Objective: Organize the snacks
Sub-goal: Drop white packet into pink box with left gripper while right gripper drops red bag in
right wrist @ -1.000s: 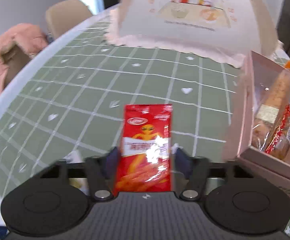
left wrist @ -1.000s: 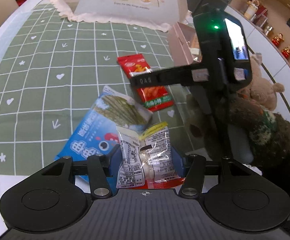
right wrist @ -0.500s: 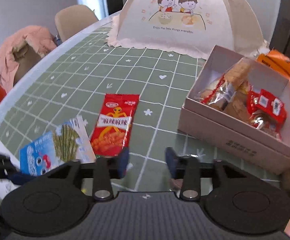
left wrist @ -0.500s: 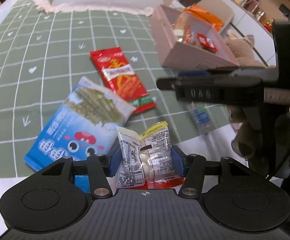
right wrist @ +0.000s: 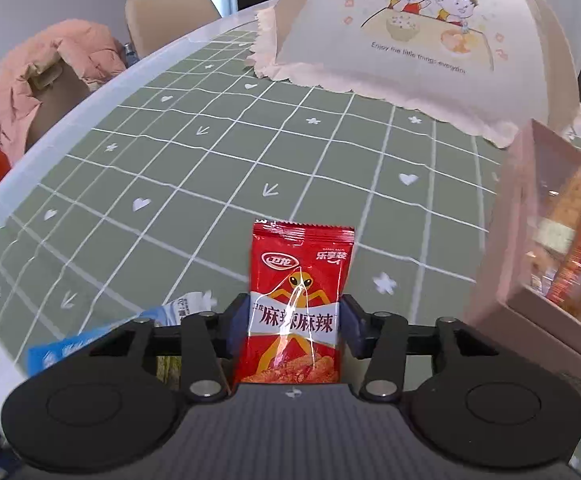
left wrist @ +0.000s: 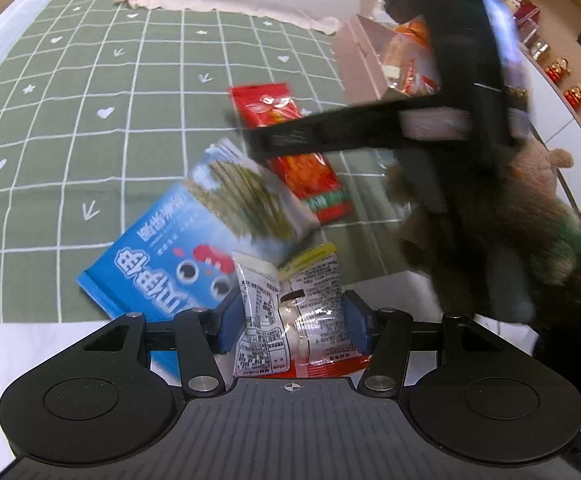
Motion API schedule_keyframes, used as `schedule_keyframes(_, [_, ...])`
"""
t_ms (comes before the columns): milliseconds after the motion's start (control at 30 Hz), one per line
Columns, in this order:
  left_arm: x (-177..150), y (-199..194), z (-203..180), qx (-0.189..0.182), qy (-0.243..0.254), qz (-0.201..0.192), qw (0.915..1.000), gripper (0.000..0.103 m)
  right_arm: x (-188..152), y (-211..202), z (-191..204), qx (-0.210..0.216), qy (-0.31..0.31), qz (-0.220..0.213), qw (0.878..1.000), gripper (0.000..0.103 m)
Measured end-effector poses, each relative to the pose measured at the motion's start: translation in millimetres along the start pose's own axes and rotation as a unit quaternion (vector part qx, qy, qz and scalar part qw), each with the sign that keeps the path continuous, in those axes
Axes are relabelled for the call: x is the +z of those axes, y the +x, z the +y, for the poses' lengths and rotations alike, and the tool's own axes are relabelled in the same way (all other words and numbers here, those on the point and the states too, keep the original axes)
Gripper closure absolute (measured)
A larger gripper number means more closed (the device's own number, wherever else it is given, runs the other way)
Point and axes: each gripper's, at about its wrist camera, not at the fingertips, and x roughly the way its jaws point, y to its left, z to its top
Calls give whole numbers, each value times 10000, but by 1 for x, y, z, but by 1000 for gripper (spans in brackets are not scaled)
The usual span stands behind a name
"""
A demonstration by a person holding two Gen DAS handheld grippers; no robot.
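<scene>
My left gripper [left wrist: 292,326] is shut on a clear printed snack packet [left wrist: 294,312] and holds it over the table's near edge. A blue seaweed snack bag [left wrist: 194,248] and a red spicy snack packet [left wrist: 290,152] lie on the green checked tablecloth [left wrist: 90,120] in front of it. My right gripper [right wrist: 295,326] straddles the red spicy snack packet [right wrist: 300,304], its blue pads beside the packet's edges; it crosses the left wrist view as a blurred black bar [left wrist: 350,132]. The pink snack box [right wrist: 550,260] with several snacks stands at the right.
A pink mesh food cover [right wrist: 410,40] with a cartoon print stands at the back of the table. A beige chair [right wrist: 166,12] and a pink jacket [right wrist: 42,80] are beyond the far left edge. A plush bear [left wrist: 538,172] sits off the table's right side.
My right gripper went back and came down again over the red packet, its fingers now at the packet's sides. My left gripper kept hold of the clear packet and swung slightly.
</scene>
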Motion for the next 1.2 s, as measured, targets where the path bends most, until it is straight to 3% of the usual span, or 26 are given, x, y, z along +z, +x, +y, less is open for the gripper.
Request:
schedule_keyframes(167, [14, -4, -22, -162, 381, -80, 9991, 44, -26, -92, -41, -142, 496, -566, 9971, 58])
schedule_keyframes(300, [32, -12, -52, -410, 851, -320, 9950, 44, -46, -160, -72, -826, 838, -1159, 9863, 58])
schedule_keyframes(400, [57, -30, -76, -695, 1159, -715, 9882, 44, -61, -197, -91, -1248, 1112, -1428, 9755, 58])
schedule_keyframes(567, [120, -74, -120, -1226, 1494, -1786, 9647, 44, -92, -231, -109, -1633, 1499, -1559, 9626, 58])
schedule_keyframes(700, [177, -95, -160, -1524, 1712, -2457, 9419, 44, -109, -242, -118, -1788, 1783, -1574, 9547, 58])
schedule_keyframes(767, [205, -93, -172, -1694, 1632, -2599, 9365, 43, -113, -246, -122, -1815, 1889, -1587, 9519, 58])
schedule_keyframes(833, [224, -81, -180, -1799, 1624, -2386, 9404, 42, -118, -249, -123, -1815, 1942, -1609, 9505, 58])
schedule_keyframes(867, [234, -65, -181, -1633, 1566, -2131, 9505, 44, -120, -252, -122, -1827, 1953, -1618, 9499, 58])
schedule_keyframes(933, [234, -52, -177, -1330, 1462, -2090, 9577, 46, -124, -254, -118, -1870, 1947, -1645, 9487, 58])
schedule_keyframes(1100, [218, -53, -151, -1933, 1096, -2176, 9504, 46, -126, -251, -128, -1884, 2060, -1524, 9481, 57])
schedule_keyframes(1200, [215, -52, -135, -1807, 1043, -2144, 9542, 46, -119, -247, -135, -1853, 2137, -1493, 9475, 57])
